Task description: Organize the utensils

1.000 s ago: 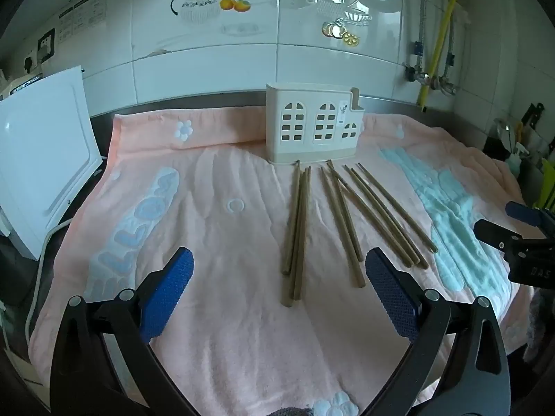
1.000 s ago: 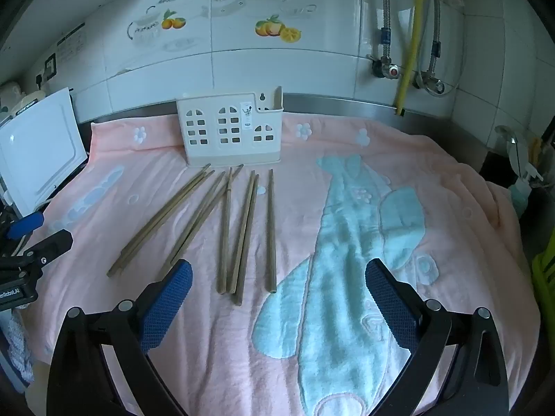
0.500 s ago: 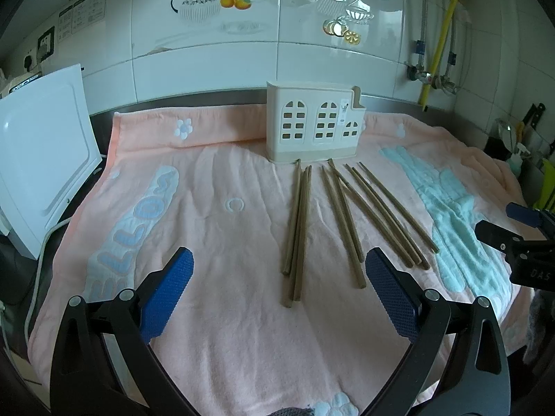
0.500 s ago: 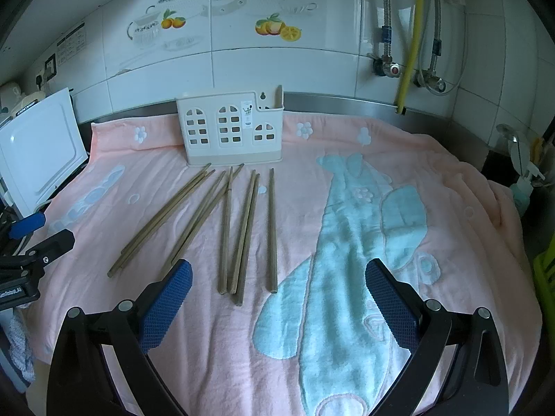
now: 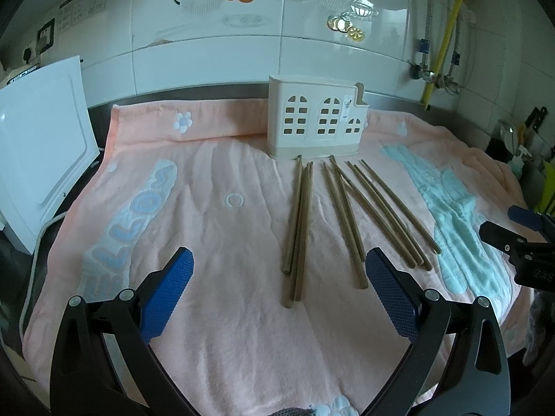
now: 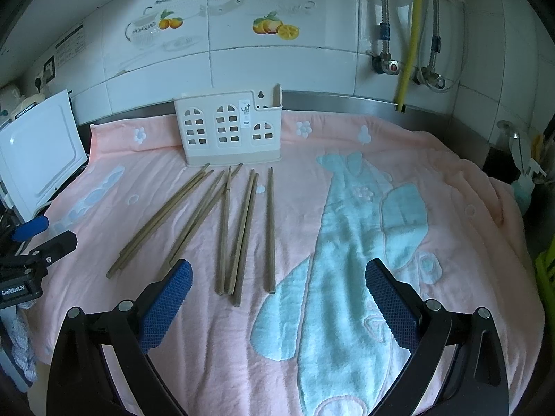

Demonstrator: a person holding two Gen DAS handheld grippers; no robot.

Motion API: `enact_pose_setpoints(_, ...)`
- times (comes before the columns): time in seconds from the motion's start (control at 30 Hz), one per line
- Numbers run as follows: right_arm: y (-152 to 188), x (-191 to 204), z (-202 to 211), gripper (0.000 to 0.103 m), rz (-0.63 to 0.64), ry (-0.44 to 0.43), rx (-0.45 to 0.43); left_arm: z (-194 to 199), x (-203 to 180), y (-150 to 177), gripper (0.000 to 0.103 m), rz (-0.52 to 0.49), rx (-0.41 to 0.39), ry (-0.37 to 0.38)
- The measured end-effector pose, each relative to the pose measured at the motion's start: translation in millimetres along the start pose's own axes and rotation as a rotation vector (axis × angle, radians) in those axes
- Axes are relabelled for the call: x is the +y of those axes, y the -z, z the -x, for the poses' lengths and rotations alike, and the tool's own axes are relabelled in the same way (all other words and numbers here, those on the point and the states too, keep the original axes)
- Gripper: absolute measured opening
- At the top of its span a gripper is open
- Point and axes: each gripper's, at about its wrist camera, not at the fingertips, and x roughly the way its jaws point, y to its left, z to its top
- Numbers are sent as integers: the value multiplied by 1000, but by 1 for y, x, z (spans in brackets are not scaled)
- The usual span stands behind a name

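While both grippers hang above the pink towel [image 5: 225, 329], neither one holds anything. The left gripper [image 5: 279, 298] has its blue pads [image 5: 166, 293] spread wide apart, and so does the right gripper [image 6: 277, 300], with its pads [image 6: 392, 303] wide too.

At the back of the towel stands a cream holder [image 5: 317, 123] shaped like a little house with window holes. It sits upright, close to the wall. One flat brown stick pokes up from its small end pocket [image 6: 276, 95]. Whether the bigger part has anything inside cannot be told.

Right in front of the holder lie the chopsticks [image 5: 300, 222]. They lie flat on the towel, with their far tips near the holder's base. Some lie side by side and touch, and a few cross over each other [image 6: 222, 194]. They fan out toward the grippers.

A white board [image 5: 38, 145] leans at the left edge of the towel.
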Motion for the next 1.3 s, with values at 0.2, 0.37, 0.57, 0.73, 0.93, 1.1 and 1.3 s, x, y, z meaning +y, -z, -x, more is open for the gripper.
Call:
enact_pose_setpoints(0.2, 0, -2, -3, 96, -3, -6, 8, -10, 2, -2, 97, 14, 19, 13)
enact_pose_setpoints(0.37, 1, -3, -7, 96, -6, -5, 15, -19, 5, -1, 95, 9, 36, 9)
enact_pose_setpoints(0.57, 2, -6, -13, 95, -10, -3, 29, -33, 8, -1, 78, 5, 61, 4)
enact_pose_setpoints(0.73, 4, -8, -20, 94, -11, -6, 41, -49, 13, -11, 63, -12, 94, 12)
enact_pose_setpoints(0.93, 4, -11, -25, 90, -11, -7, 55, -75, 10, -14, 45, -36, 147, 40)
enact_pose_setpoints(1.1, 4, -13, -30, 90, -15, -7, 64, -90, 6, -14, 35, -54, 180, 57)
enact_pose_setpoints(1.3, 3, -14, -37, 89, -14, -10, 74, -101, 1, -18, 27, -76, 194, 71)
